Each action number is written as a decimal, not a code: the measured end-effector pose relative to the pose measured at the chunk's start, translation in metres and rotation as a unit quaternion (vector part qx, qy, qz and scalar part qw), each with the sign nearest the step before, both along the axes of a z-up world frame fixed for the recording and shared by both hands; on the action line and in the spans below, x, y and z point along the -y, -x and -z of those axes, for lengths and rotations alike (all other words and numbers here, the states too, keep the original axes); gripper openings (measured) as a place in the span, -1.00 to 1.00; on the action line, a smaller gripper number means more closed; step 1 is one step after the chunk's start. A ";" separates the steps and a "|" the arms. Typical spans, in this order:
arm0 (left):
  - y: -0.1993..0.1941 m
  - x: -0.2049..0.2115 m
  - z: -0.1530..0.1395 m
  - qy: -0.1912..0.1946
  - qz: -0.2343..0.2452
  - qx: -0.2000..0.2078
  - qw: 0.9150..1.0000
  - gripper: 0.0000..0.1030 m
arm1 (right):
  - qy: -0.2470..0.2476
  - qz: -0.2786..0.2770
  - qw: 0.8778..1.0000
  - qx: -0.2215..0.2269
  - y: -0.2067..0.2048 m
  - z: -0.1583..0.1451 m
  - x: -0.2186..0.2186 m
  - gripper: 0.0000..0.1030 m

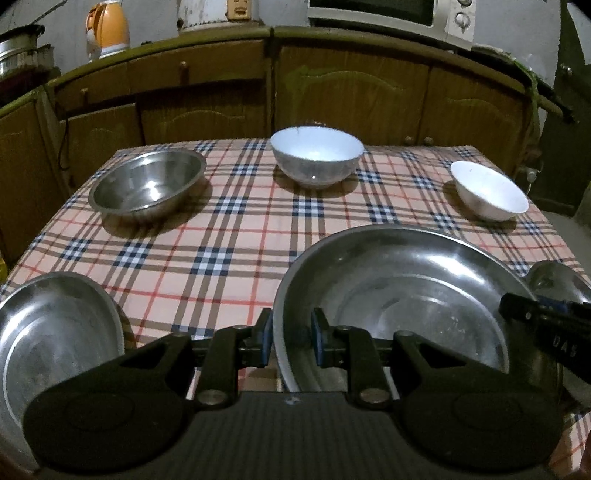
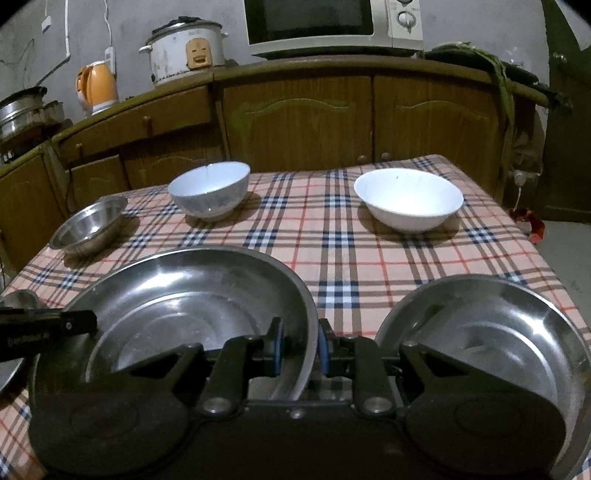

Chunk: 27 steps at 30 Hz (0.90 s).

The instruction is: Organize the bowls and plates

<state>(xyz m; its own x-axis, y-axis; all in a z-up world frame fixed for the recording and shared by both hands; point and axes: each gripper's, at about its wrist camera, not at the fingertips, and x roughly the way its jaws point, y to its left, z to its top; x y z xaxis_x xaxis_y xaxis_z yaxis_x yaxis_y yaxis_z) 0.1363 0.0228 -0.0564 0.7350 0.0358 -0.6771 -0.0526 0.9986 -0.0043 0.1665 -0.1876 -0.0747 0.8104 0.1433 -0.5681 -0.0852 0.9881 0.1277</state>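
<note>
Both claws straddle the rim of the big steel plate [image 1: 402,295] at the near middle of the plaid tabletop [image 1: 229,236]: left claw [image 1: 291,341] on its left edge, right claw [image 2: 301,349] on its right edge, blue pads either side of the rim with small gaps, so not clamped shut; firm grip unclear. Second steel plate [image 2: 491,332] just right of it, third steel plate [image 1: 48,332] at near left. Far row: steel bowl [image 1: 147,186] left, grey-white bowl [image 1: 316,155] middle, white bowl [image 1: 487,190] right, well apart. Microwave [image 2: 332,26], rice cooker [image 2: 184,51], kettle [image 2: 96,86] on the counter behind.
</note>
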 end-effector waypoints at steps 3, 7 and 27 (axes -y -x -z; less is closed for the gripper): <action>-0.001 -0.002 0.005 0.001 -0.002 -0.005 1.000 -0.58 | 0.002 -0.001 1.000 -0.004 -0.001 0.004 -0.003 -0.51; -0.001 -0.003 0.008 -0.001 -0.004 -0.007 1.000 -0.58 | 0.005 -0.001 1.000 -0.004 -0.002 0.006 -0.005 -0.51; -0.006 -0.003 0.018 -0.005 -0.006 -0.009 1.000 -0.58 | 0.012 0.000 1.000 -0.006 -0.011 0.017 -0.008 -0.51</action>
